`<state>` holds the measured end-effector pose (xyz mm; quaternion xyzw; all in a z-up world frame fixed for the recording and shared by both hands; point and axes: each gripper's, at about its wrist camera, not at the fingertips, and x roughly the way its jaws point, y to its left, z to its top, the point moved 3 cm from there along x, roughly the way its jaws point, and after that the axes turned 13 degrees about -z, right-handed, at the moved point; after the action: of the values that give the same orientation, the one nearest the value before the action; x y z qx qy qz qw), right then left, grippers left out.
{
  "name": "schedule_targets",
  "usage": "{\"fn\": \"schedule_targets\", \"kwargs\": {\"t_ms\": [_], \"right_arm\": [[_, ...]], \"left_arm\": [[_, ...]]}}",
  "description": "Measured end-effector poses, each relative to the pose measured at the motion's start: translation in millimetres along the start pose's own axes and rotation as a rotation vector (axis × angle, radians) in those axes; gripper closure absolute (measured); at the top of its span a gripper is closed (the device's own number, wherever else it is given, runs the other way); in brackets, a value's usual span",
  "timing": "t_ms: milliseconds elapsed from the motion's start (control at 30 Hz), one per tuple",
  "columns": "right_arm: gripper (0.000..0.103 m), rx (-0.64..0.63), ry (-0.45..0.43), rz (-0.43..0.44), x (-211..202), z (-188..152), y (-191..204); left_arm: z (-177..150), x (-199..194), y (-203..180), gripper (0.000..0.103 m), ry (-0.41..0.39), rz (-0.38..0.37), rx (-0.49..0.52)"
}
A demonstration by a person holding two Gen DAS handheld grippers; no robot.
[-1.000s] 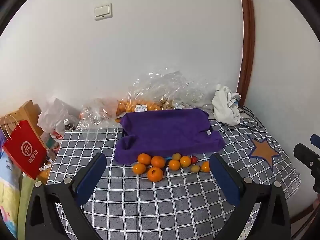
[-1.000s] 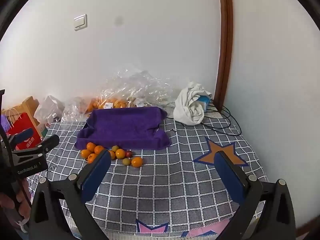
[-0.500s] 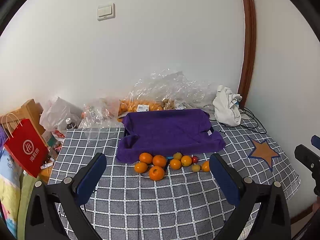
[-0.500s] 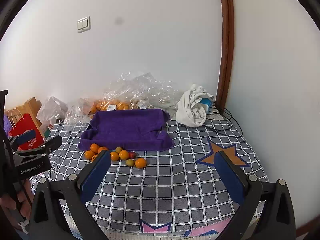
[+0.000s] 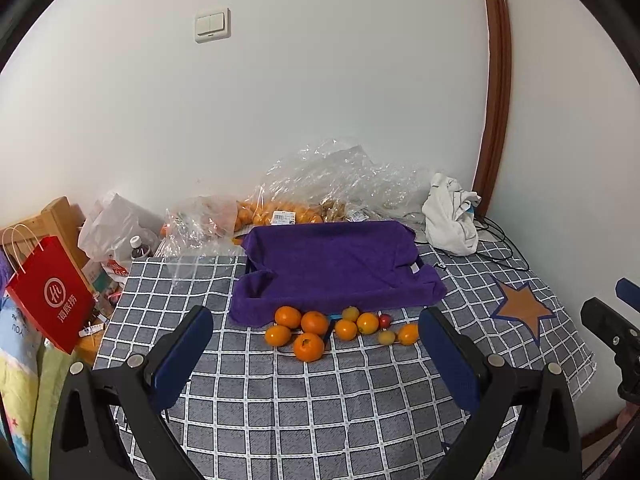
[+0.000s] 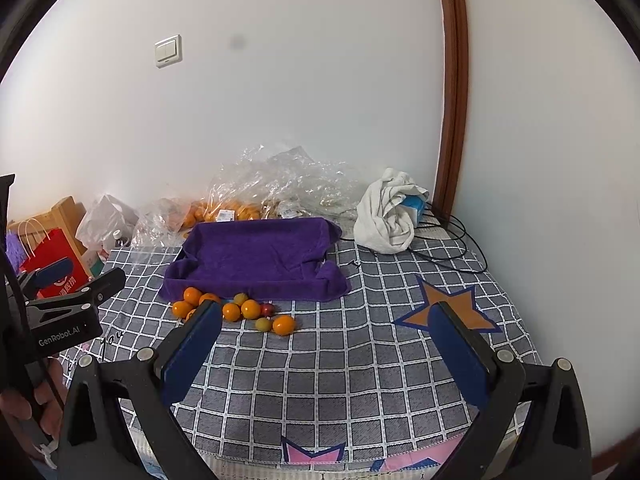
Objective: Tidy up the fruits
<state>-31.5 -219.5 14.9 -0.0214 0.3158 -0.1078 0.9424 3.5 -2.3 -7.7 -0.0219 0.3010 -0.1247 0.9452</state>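
Observation:
Several small oranges (image 5: 308,346) (image 6: 283,325), a few yellow-green fruits (image 5: 386,337) (image 6: 263,324) and one red fruit (image 5: 384,321) (image 6: 267,309) lie in a cluster on the grey checked cloth (image 5: 320,408) (image 6: 360,360), just in front of a purple towel-lined tray (image 5: 336,264) (image 6: 256,256). My left gripper (image 5: 316,352) is open and empty, held above the cloth short of the fruit. My right gripper (image 6: 328,344) is open and empty, to the right of the fruit. Each gripper shows at the edge of the other's view.
Clear plastic bags with more oranges (image 5: 280,212) (image 6: 232,210) lie behind the tray against the wall. A crumpled white cloth (image 5: 452,220) (image 6: 390,216) and black cables (image 6: 452,256) lie at the back right. A red paper bag (image 5: 48,292) stands at the left.
Both views have shifted slightly; the fruit and tray sit a little lower and nearer in the frames. Nothing on the cloth has moved, and both grippers stay open.

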Motion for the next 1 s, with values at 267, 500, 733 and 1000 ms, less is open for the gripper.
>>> {"fn": "schedule_targets", "kwargs": {"t_ms": [267, 500, 733, 1000], "right_arm": [[0.002, -0.007, -0.001, 0.002, -2.1, 0.9, 4.2], [0.002, -0.008, -0.006, 0.007, -3.0, -0.2, 4.0], [0.002, -0.01, -0.004, 0.004, -1.9, -1.1, 3.6], [0.002, -0.008, -0.002, 0.002, -1.1, -1.8, 3.4]], "left_arm": [[0.0, -0.7, 1.0, 0.0, 0.001, -0.004, -0.011], [0.6, -1.8, 2.4, 0.0, 0.0, -0.007, -0.011], [-1.4, -2.4, 3.3, 0.0, -0.001, -0.01, -0.014], [-2.0, -3.1, 4.2, 0.0, -0.001, -0.013, -0.017]]}}
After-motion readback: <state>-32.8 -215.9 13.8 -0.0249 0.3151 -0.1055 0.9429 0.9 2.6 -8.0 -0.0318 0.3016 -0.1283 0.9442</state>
